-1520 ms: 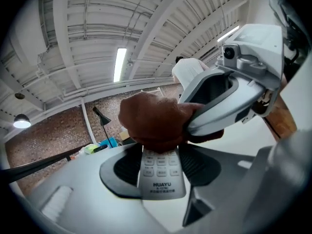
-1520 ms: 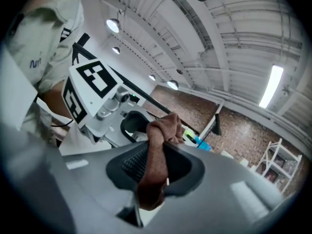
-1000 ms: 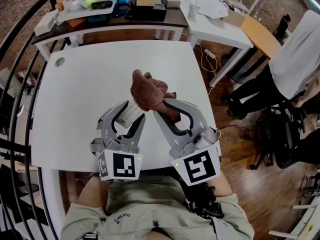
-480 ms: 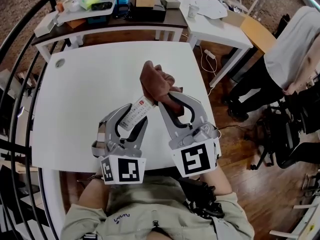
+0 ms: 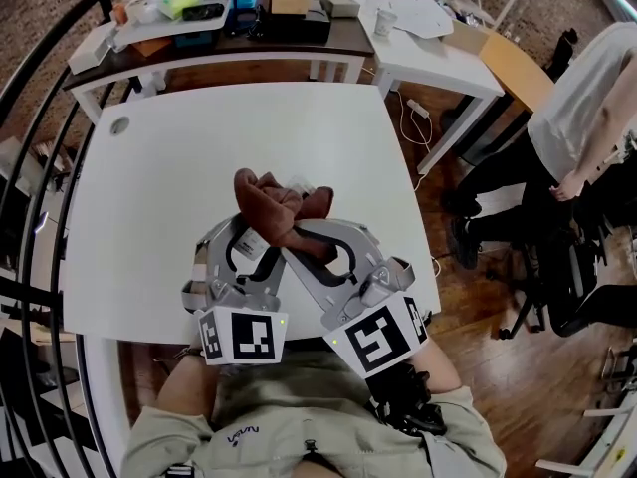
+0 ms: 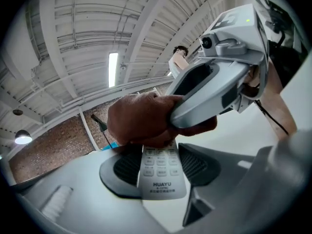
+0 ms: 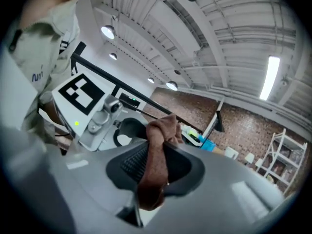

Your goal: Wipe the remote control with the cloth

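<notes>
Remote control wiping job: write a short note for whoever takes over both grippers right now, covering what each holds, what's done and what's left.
Left gripper: shut on the remote control, held over the white table.
Right gripper: shut on the brown cloth, which is bunched over the remote's far end.
Done: both items are picked up and the cloth is on the remote.
Left: wipe the exposed buttons down to the near end. How clean it is can't be judged.
</notes>
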`<control>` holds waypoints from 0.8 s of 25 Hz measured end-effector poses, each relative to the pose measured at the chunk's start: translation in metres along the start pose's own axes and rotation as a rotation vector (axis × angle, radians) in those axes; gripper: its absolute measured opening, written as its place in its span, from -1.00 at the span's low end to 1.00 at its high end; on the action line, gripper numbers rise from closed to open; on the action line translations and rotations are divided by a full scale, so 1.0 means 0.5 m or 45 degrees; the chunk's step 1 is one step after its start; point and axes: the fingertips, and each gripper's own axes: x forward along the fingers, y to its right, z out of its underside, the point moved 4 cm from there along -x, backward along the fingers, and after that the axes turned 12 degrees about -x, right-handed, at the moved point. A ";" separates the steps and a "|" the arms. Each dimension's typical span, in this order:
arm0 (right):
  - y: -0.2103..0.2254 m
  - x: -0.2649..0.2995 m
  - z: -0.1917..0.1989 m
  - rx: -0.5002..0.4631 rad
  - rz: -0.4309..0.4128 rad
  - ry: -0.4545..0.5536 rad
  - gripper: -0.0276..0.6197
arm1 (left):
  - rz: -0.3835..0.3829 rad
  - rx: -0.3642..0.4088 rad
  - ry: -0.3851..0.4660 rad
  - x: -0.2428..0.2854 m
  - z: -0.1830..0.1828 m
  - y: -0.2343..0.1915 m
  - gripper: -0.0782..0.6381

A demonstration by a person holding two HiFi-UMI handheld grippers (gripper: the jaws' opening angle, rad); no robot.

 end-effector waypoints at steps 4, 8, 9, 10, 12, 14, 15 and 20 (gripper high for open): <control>-0.029 0.001 -0.011 0.053 -0.113 0.059 -0.68 | 0.006 -0.055 0.010 -0.003 0.002 -0.006 -0.11; -0.038 0.001 -0.007 0.104 -0.163 0.086 -0.68 | 0.044 -0.128 0.012 -0.003 0.012 -0.010 -0.11; -0.036 0.000 -0.004 0.114 -0.165 0.089 -0.68 | 0.058 -0.143 0.019 -0.002 0.013 -0.011 -0.11; -0.031 -0.002 -0.002 0.121 -0.151 0.093 -0.68 | 0.074 -0.161 0.032 -0.002 0.009 -0.013 -0.11; -0.008 -0.012 0.003 0.142 -0.064 0.110 -0.68 | 0.113 -0.184 0.062 -0.002 0.000 -0.019 -0.11; 0.031 -0.032 0.009 0.238 0.112 0.156 -0.68 | 0.123 -0.221 0.093 -0.006 -0.007 -0.027 -0.11; 0.055 -0.044 0.013 0.310 0.222 0.189 -0.68 | 0.116 -0.248 0.116 -0.009 -0.013 -0.032 -0.11; 0.143 -0.090 0.053 0.384 0.520 0.197 -0.67 | 0.131 -0.424 0.241 -0.023 -0.042 -0.053 -0.11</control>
